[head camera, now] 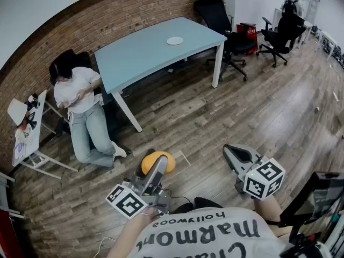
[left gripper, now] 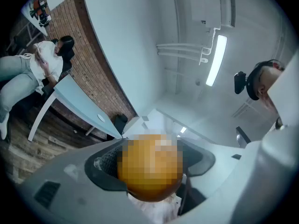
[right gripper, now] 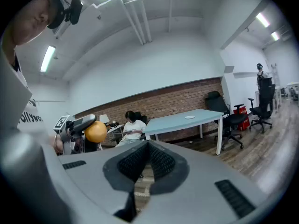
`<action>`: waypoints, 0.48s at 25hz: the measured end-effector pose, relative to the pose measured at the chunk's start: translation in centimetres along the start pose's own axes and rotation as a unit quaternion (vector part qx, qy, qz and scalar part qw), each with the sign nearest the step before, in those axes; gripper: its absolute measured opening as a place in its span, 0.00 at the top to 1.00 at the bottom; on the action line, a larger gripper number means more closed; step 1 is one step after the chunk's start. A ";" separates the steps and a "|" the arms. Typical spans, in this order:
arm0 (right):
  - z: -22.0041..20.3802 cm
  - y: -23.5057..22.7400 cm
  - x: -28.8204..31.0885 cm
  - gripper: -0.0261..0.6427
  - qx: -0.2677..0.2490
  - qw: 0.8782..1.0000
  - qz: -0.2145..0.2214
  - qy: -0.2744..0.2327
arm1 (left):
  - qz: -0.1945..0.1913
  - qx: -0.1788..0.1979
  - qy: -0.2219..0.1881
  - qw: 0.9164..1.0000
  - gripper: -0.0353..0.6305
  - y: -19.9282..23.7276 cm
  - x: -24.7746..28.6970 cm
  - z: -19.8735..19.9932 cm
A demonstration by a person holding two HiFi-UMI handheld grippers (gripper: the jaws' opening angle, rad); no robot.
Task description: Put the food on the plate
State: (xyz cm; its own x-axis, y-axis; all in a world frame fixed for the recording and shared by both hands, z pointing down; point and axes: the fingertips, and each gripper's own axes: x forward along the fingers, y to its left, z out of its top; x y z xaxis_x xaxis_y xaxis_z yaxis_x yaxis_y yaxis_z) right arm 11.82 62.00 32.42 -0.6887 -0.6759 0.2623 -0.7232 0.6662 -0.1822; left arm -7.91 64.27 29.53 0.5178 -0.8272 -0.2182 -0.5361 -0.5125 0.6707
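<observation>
A round orange food (head camera: 151, 163) sits between the jaws of my left gripper (head camera: 160, 162), which is shut on it low in the head view, above the wooden floor. The left gripper view shows the same orange food (left gripper: 149, 168) filling the gap between the pads. My right gripper (head camera: 229, 150) hangs to the right at the same height, shut with nothing in it; its pads (right gripper: 159, 161) meet in the right gripper view. A small white plate (head camera: 174, 41) lies on the light blue table (head camera: 145, 52) far ahead of both grippers.
A person (head camera: 80, 104) sits at the table's left end against the brick wall. Black office chairs (head camera: 223, 23) stand behind the table's right end and further right (head camera: 282, 34). A small white side table (head camera: 29, 136) stands at the left.
</observation>
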 end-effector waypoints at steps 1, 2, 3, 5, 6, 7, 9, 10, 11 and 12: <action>0.0 0.1 0.1 0.95 0.001 1.000 0.000 0.000 | 0.000 -0.001 0.001 1.000 0.47 0.1 -0.1 0.1; 0.1 0.2 0.1 0.95 0.001 1.000 -0.001 0.001 | 0.001 -0.001 0.001 1.000 0.47 0.1 -0.2 0.2; 0.1 0.3 0.2 0.95 0.002 1.000 -0.001 0.001 | 0.001 -0.002 0.001 1.000 0.47 0.2 -0.2 0.3; 0.1 0.5 0.4 0.95 0.002 1.000 -0.001 0.002 | 0.001 -0.003 0.001 1.000 0.47 0.3 -0.3 0.6; 0.1 0.6 0.5 0.95 0.002 1.000 -0.001 0.003 | 0.000 -0.003 0.000 1.000 0.47 0.4 -0.4 0.7; 0.1 0.6 0.6 0.95 0.002 1.000 -0.002 0.003 | 0.000 -0.003 0.000 1.000 0.47 0.4 -0.5 0.8; 0.1 0.9 0.8 0.95 -0.001 1.000 -0.003 0.002 | 0.000 -0.003 0.000 1.000 0.47 0.6 -0.7 0.9; 0.2 1.0 0.9 0.95 -0.003 1.000 -0.004 0.001 | 0.000 -0.003 -0.001 1.000 0.47 0.6 -0.7 1.1; 0.2 1.1 1.0 0.95 -0.004 1.000 -0.004 -0.001 | 0.000 -0.003 -0.001 1.000 0.47 0.7 -0.8 1.2; 0.3 1.2 1.1 0.95 -0.005 1.000 -0.004 -0.002 | -0.001 -0.003 -0.002 1.000 0.47 0.8 -0.8 1.3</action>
State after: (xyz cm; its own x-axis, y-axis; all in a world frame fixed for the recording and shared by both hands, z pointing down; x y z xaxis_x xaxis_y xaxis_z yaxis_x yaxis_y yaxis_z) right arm 10.18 61.94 32.20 -0.6832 -0.6824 0.2597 -0.7280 0.6640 -0.1704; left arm -9.65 64.25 29.36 0.5155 -0.8274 -0.2228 -0.5310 -0.5125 0.6748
